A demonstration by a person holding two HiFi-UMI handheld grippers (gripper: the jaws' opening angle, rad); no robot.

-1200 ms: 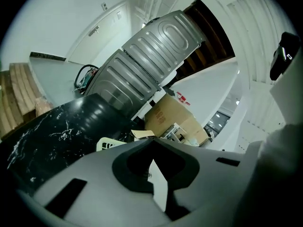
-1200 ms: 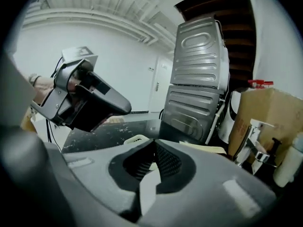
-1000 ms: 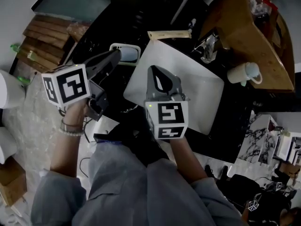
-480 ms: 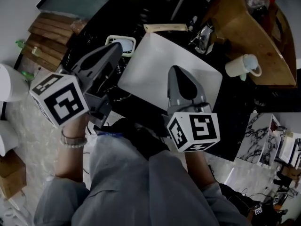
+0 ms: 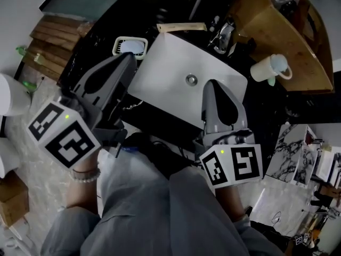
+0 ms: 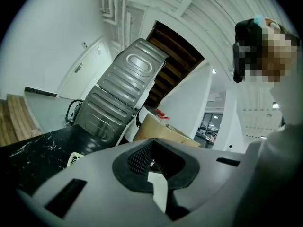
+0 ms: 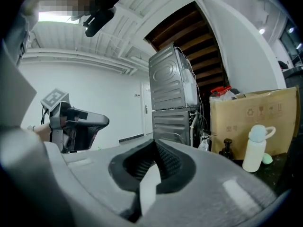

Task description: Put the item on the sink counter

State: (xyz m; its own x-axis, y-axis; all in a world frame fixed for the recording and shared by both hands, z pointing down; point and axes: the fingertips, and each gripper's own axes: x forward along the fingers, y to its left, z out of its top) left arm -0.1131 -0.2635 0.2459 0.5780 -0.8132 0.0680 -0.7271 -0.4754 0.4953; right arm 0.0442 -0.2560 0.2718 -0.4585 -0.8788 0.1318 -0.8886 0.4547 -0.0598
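Observation:
A white sink basin [image 5: 170, 68] is set in a black counter [image 5: 101, 41]. Left of the basin lies a white soap dish [image 5: 130, 47] holding a pale bar. A white bottle with a pale blue lid [image 5: 270, 68] stands at the basin's right, seen again in the right gripper view [image 7: 255, 148]. My left gripper [image 5: 128, 60] is raised in front of the counter, its tips close below the soap dish, shut and empty [image 6: 152, 145]. My right gripper [image 5: 212, 85] hangs over the basin's near right part, also shut on nothing [image 7: 154, 148]. No item is held.
A chrome faucet [image 5: 224, 33] and a long pale stick-like pack [image 5: 181, 28] sit behind the basin. A cardboard box [image 5: 277, 25] fills the back right. Stacked metal appliances [image 7: 173, 98] stand behind the counter, a dark pump bottle [image 7: 228, 148] beside the box. Wooden steps [image 5: 56, 33] at left.
Both grippers have risen toward the head camera, and now look larger and lower in that view; the right one has shifted right across the basin. Both stay shut and empty.

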